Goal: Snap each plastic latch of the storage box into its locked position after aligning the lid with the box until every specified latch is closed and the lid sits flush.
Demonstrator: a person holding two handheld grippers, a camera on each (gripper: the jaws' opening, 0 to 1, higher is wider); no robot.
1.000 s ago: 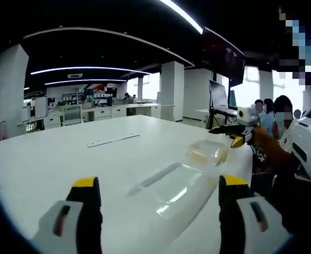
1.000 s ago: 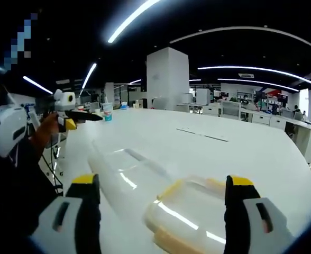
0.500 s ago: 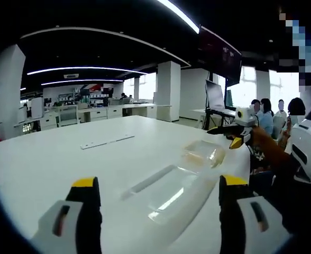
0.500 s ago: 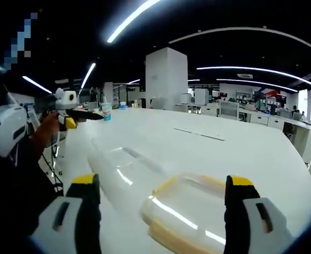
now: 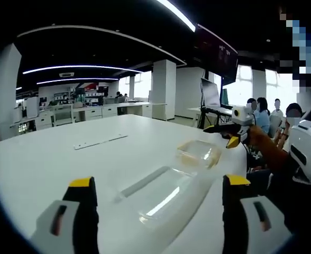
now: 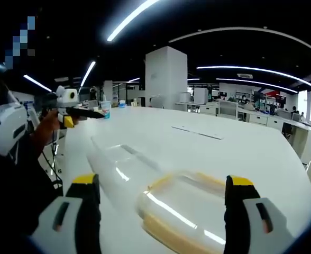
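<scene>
Over the white table (image 5: 49, 164) in the left gripper view, the left gripper (image 5: 158, 198) hangs with jaws apart, the clear storage box (image 5: 161, 193) near the table edge and its lid (image 5: 198, 153) beside it. From the right gripper view, the right gripper (image 6: 161, 198) is likewise spread above the yellow-rimmed lid (image 6: 184, 214), the box (image 6: 118, 169) just beyond, both unheld.
</scene>
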